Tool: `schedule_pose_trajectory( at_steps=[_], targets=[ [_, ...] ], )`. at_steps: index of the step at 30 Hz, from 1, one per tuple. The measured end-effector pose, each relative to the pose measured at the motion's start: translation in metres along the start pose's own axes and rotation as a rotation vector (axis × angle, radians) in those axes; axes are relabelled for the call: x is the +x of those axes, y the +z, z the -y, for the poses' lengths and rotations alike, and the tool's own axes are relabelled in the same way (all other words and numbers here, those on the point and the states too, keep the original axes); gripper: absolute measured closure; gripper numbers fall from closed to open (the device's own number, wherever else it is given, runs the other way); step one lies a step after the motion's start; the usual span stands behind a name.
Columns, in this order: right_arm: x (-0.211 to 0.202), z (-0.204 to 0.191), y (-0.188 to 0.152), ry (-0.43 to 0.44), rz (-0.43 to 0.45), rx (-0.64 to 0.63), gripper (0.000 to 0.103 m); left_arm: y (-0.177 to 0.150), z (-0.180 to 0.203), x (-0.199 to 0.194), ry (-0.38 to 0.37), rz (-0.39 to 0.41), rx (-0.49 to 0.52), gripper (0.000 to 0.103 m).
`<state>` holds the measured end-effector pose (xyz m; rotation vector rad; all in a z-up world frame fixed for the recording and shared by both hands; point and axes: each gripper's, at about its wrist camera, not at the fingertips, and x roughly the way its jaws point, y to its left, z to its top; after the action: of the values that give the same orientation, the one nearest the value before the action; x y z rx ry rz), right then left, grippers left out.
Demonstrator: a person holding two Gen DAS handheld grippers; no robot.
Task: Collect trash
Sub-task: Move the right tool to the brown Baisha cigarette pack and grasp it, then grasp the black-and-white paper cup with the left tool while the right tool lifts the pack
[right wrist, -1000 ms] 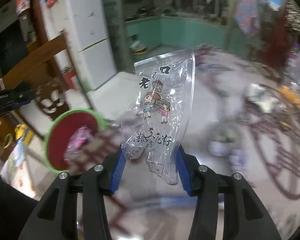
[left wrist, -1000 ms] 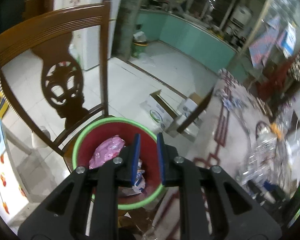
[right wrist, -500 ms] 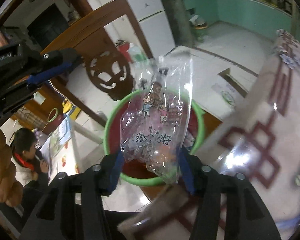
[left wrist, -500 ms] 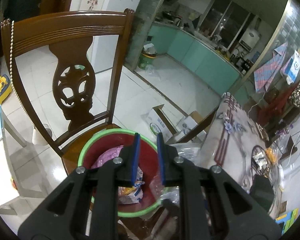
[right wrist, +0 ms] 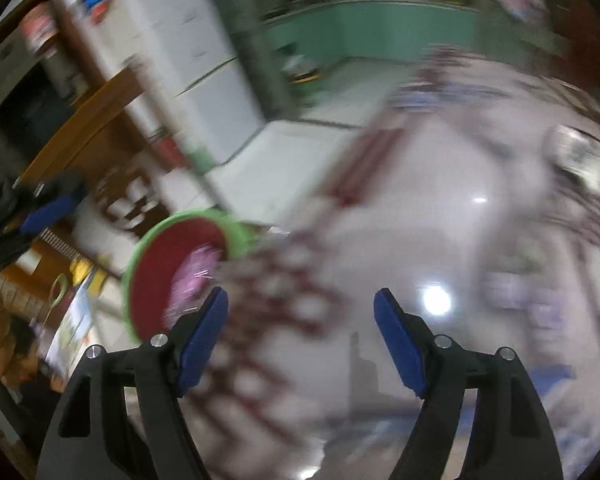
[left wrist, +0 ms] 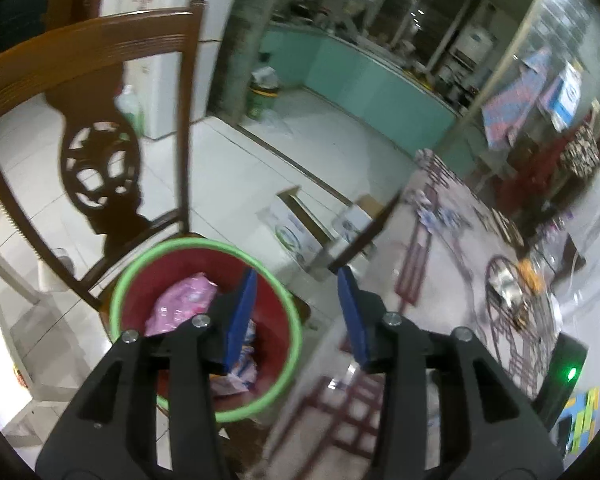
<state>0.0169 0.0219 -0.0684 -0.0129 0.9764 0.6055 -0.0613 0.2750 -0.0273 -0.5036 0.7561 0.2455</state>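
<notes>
- The left tongs have just been opening. Their two blue pads stand apart, and nothing is between them.
- The right tongs have just been opening too. Their blue pads are wide apart and hold nothing.
- A red bin with a green rim sits on the seat of a brown wooden chair. The bin is just beside the edge of the counter.
- Inside the bin lies a pink wrapper. More trash lies in there under it, near the left pad, but it is too mixed up to tell what it is.
- The left tongs hang partly over the bin and partly over the counter edge.
- In the right wrist view the picture is very blurry. The bin shows to the left of the tongs, with the pink wrapper in it. The right tongs are over the shiny counter, which has a dark red pattern.
- Some shiny crumpled things lie farther off on the counter, well apart from both tongs.
- White boxes stand on the floor past the chair.
</notes>
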Motion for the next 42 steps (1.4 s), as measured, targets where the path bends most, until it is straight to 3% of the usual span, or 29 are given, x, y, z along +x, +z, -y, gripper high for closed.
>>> schedule_pose_trajectory(
  at_steps=[7, 10, 13, 19, 23, 24, 26, 28, 29, 34, 38, 42],
  targets=[
    [-0.063, 0.158, 0.022, -0.326, 0.125, 0.2, 0.023, -0.019, 0.07, 0.016, -0.112, -0.072, 0.114, 0.051],
    [-0.07, 0.225, 0.035, -0.444, 0.128, 0.293, 0.023, -0.028, 0.097, 0.026, -0.135, -0.104, 0.157, 0.047],
    [-0.068, 0.281, 0.045, -0.477, 0.12, 0.401, 0.023, -0.037, 0.12, 0.04, -0.164, -0.148, 0.174, 0.042],
    [-0.039, 0.34, 0.059, -0.488, 0.057, 0.51, 0.022, -0.047, 0.148, 0.068, -0.182, -0.221, 0.179, 0.041],
    [-0.022, 0.355, 0.06, -0.476, 0.043, 0.535, 0.024, -0.049, 0.166, 0.079, -0.179, -0.23, 0.192, 0.041],
    [-0.02, 0.358, 0.059, -0.489, 0.032, 0.54, 0.03, -0.049, 0.17, 0.081, -0.186, -0.234, 0.194, 0.041],
    [-0.021, 0.357, 0.056, -0.532, 0.026, 0.52, 0.05, -0.051, 0.178, 0.083, -0.199, -0.235, 0.202, 0.041],
    [-0.026, 0.354, 0.052, -0.535, 0.005, 0.483, 0.08, -0.054, 0.188, 0.086, -0.199, -0.233, 0.222, 0.038],
    [-0.029, 0.352, 0.047, -0.509, -0.016, 0.466, 0.085, -0.056, 0.194, 0.09, -0.197, -0.238, 0.231, 0.038],
    [-0.057, 0.33, 0.01, -0.399, -0.107, 0.426, 0.085, -0.07, 0.212, 0.103, -0.203, -0.281, 0.233, 0.038],
    [-0.087, 0.326, -0.013, -0.275, -0.109, 0.508, 0.082, -0.083, 0.22, 0.108, -0.211, -0.313, 0.243, 0.036],
    [-0.105, 0.323, -0.011, -0.294, -0.062, 0.497, 0.082, -0.09, 0.243, 0.118, -0.19, -0.32, 0.299, 0.035]
  ],
)
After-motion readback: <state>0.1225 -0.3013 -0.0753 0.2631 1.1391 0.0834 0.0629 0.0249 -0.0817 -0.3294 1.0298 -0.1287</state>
